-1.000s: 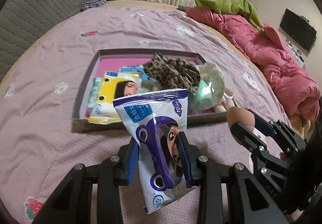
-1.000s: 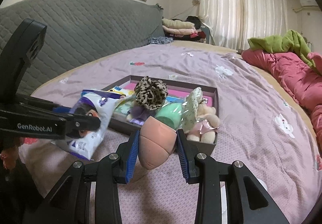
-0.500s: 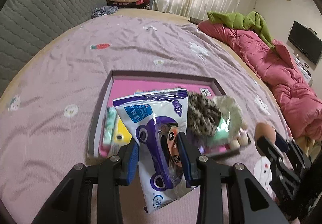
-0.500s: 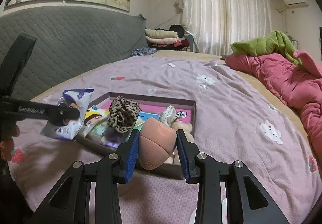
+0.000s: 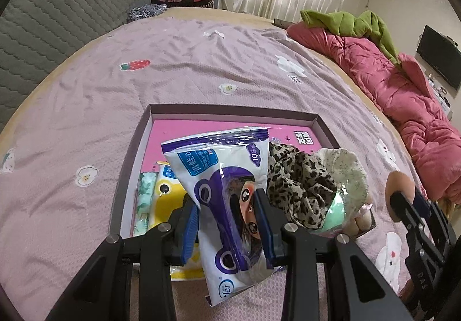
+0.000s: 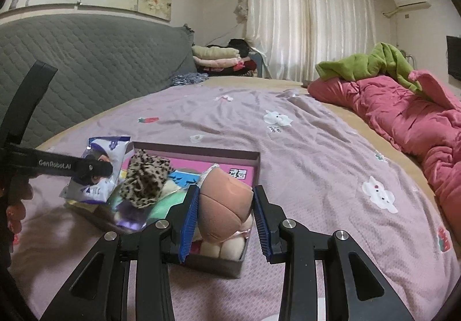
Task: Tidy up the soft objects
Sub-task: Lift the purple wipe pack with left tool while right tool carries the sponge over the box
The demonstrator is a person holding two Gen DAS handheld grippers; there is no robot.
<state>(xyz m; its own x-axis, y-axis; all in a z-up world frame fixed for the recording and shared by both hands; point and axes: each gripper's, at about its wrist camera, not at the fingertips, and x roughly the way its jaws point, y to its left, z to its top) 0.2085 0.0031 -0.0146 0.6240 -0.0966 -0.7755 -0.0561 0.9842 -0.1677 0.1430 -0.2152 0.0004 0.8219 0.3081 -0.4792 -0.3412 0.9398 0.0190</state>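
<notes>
Left gripper (image 5: 227,223): its blue-padded fingers are pressed on a white and purple plastic packet of wipes (image 5: 224,194); the packet stands upright between them and rises above the fingertips.

Packet position: it hangs over the near edge of the shallow dark cardboard box with a pink bottom (image 5: 230,112), which lies just ahead of the left tool.

Right gripper (image 6: 224,217): its two fingers pinch a peach-coloured soft sponge ball with a seam (image 6: 224,203); the ball fills the gap between the pads.

Ball position: it is held above the near right corner of the box (image 6: 201,151), over a cream plush toy (image 6: 222,247).

Box content, ahead of the left tool: a leopard-print fabric scrunchie (image 5: 299,185) just right of the packet, a pale floral scrunchie (image 5: 345,171) further right, a mint green soft item (image 5: 335,211) under them, a yellow packet (image 5: 170,197) and a green patterned packet (image 5: 144,205) to the left.

Surface: a lilac bedspread with small printed flowers and strawberries (image 5: 100,90) carries the box.

Far right of both tools: a crumpled pink quilt (image 6: 403,119) with a green garment (image 6: 371,64) on it.
</notes>
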